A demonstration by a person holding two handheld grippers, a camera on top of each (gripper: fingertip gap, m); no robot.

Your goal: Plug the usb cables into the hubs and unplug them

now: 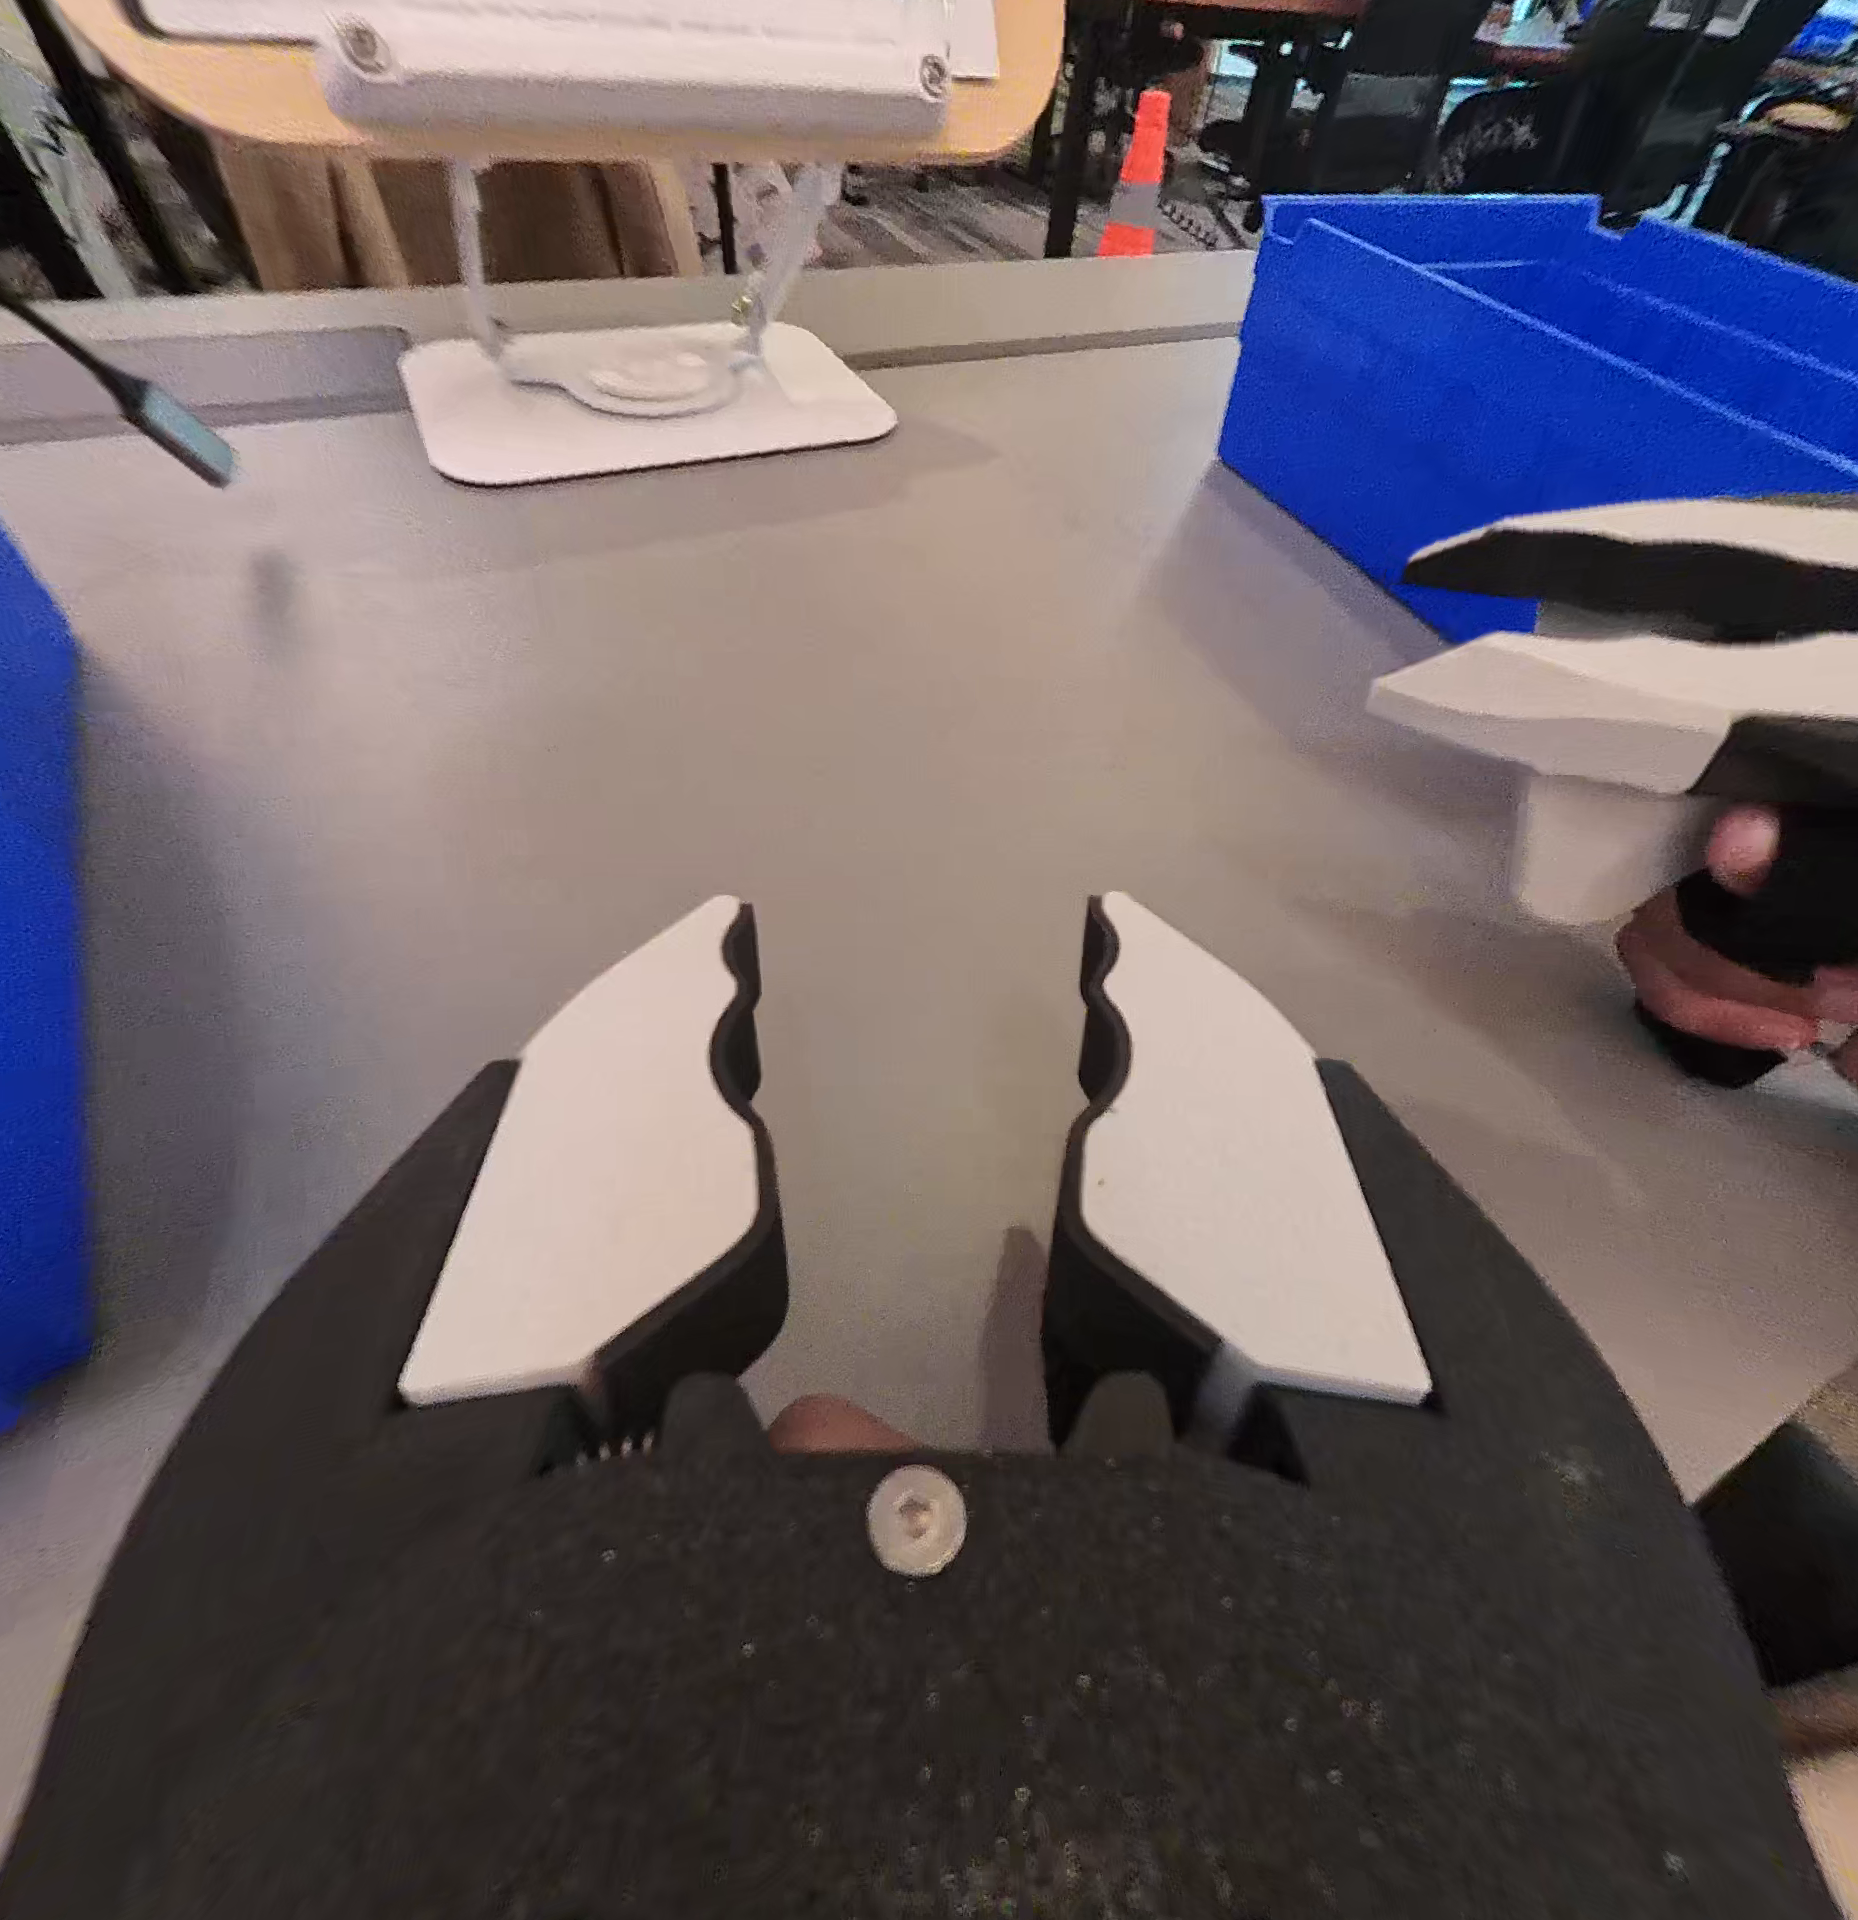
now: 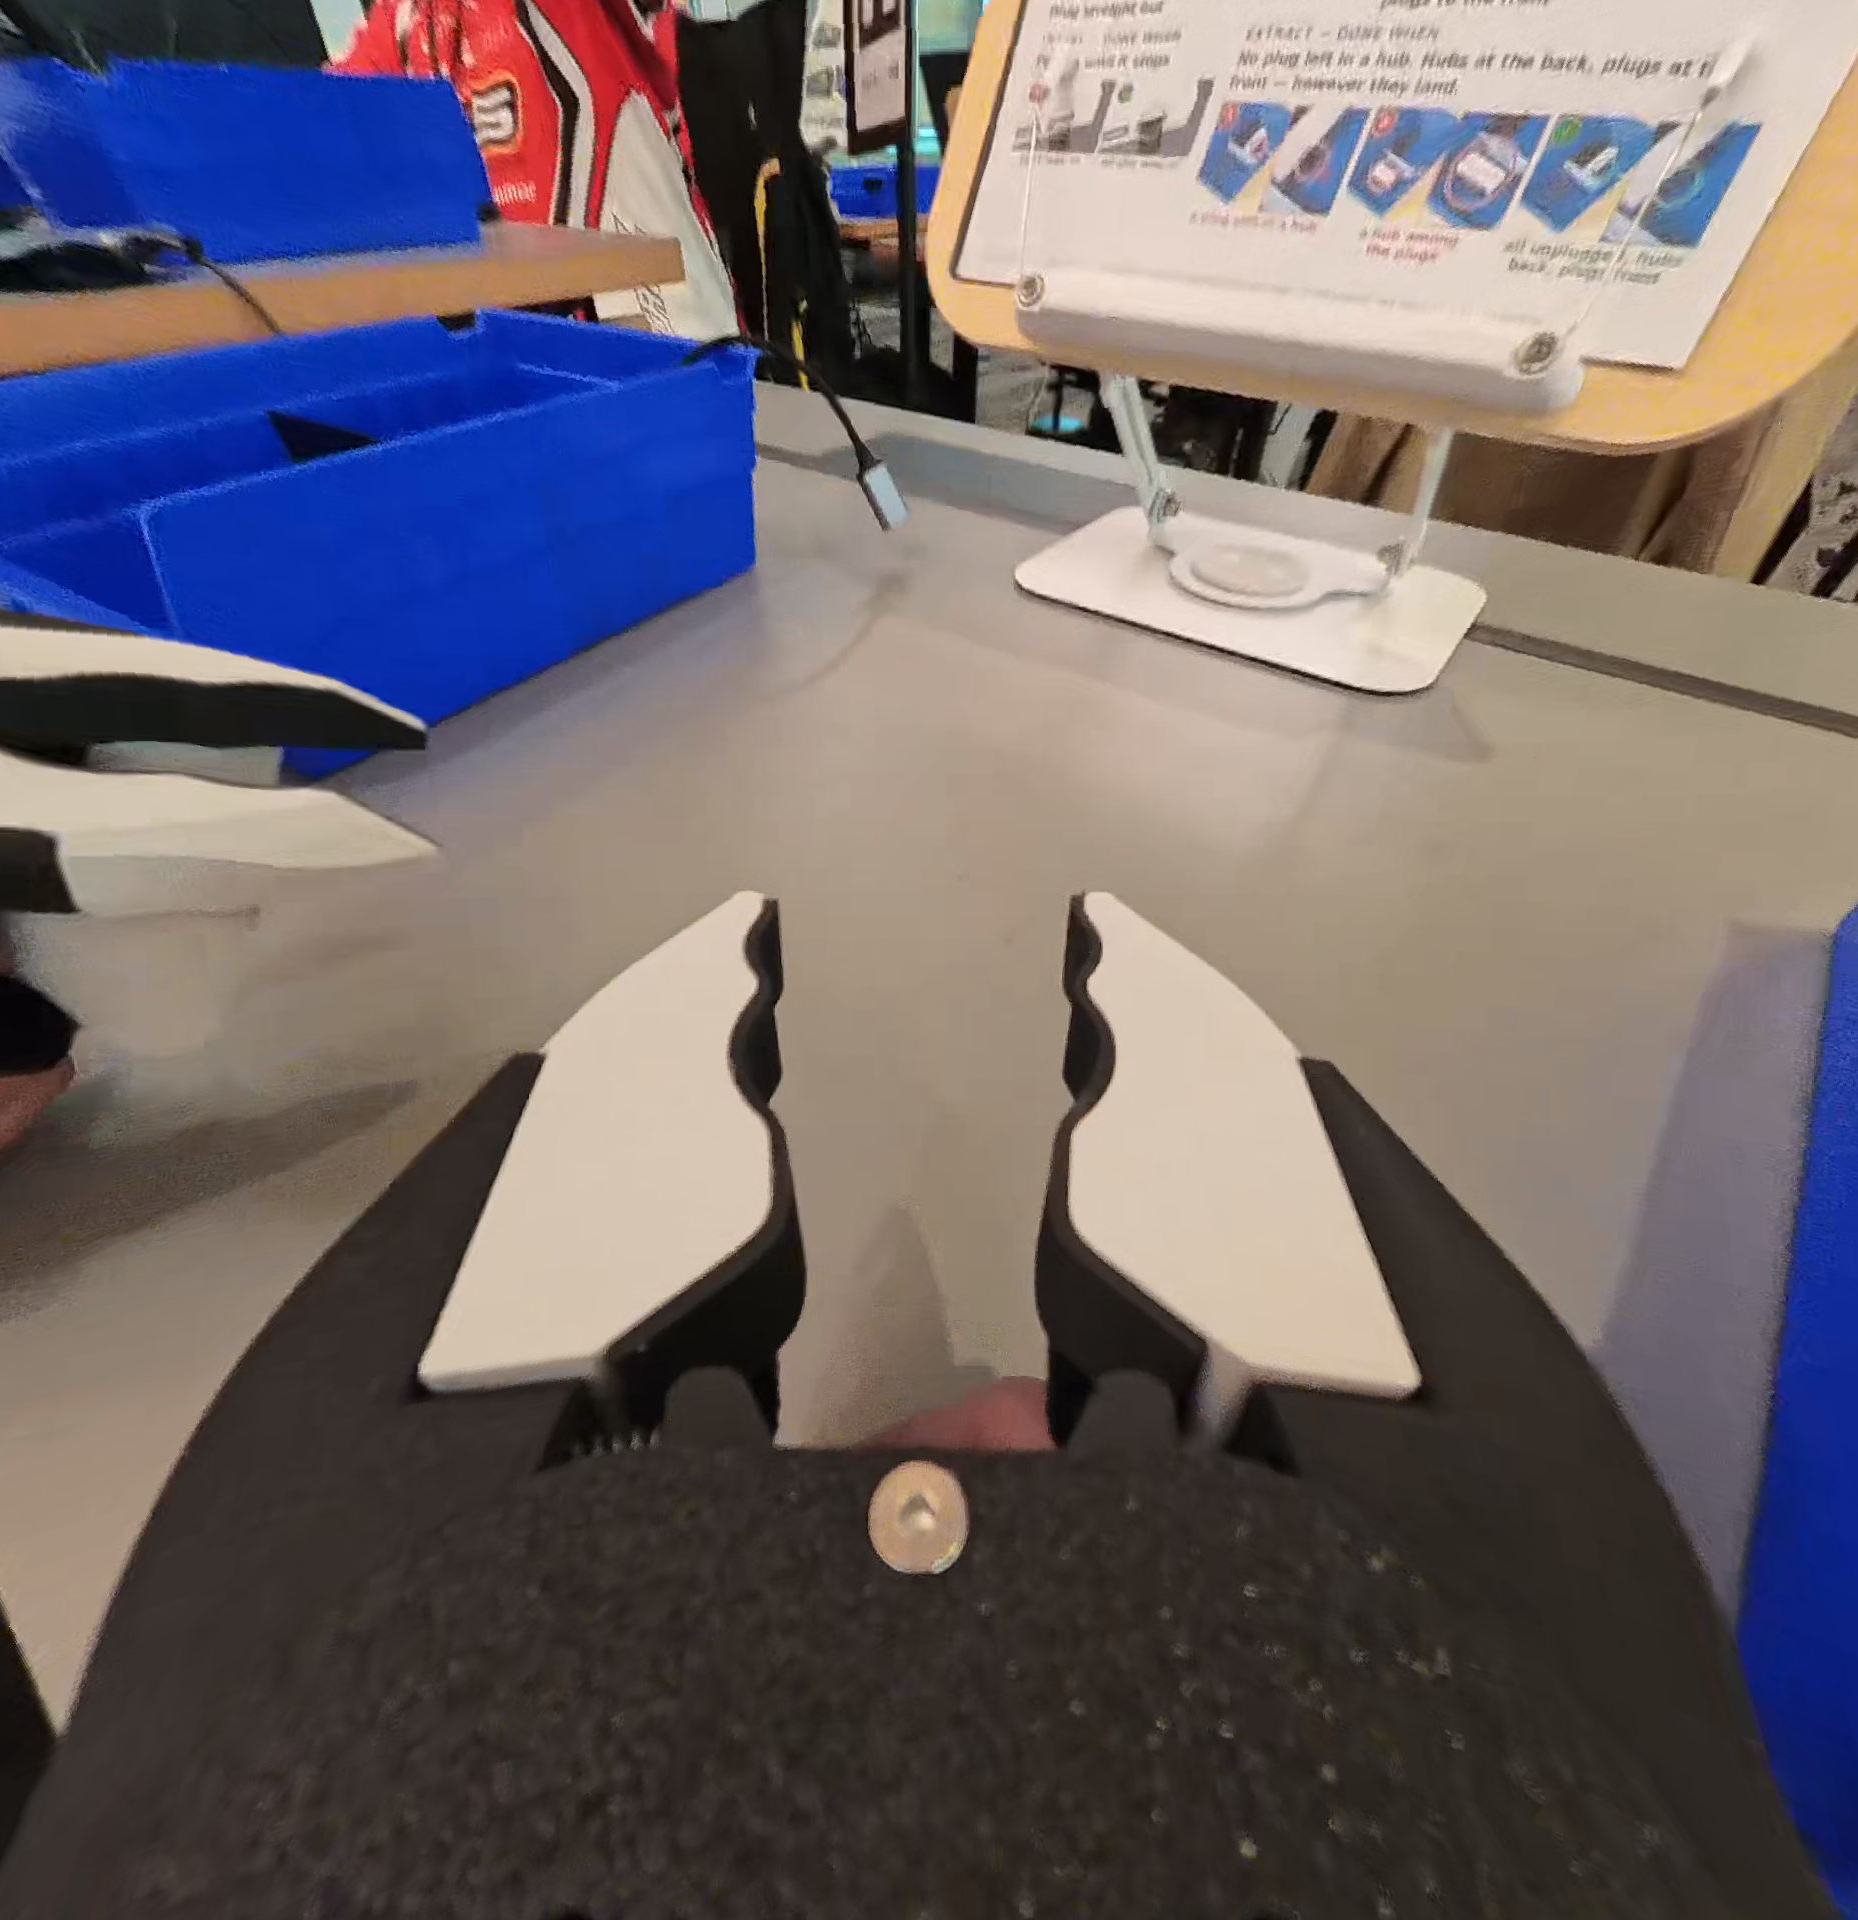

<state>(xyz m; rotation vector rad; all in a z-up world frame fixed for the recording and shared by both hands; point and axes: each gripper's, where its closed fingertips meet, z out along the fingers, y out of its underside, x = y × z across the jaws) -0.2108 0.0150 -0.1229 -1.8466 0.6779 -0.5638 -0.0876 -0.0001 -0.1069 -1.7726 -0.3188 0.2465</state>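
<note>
My left gripper is open and empty above the grey table. My right gripper is open and empty too. A black USB cable with a grey plug hangs over the edge of the left blue bin; in the right wrist view the plug dangles from that bin's corner. The right gripper shows at the right in the left wrist view, open. The left gripper shows at the left in the right wrist view. No hub is in view.
A white stand holding a wooden board with an instruction sheet is at the table's back. A second blue bin is at the right, also at the right wrist view's edge. An orange cone stands beyond the table.
</note>
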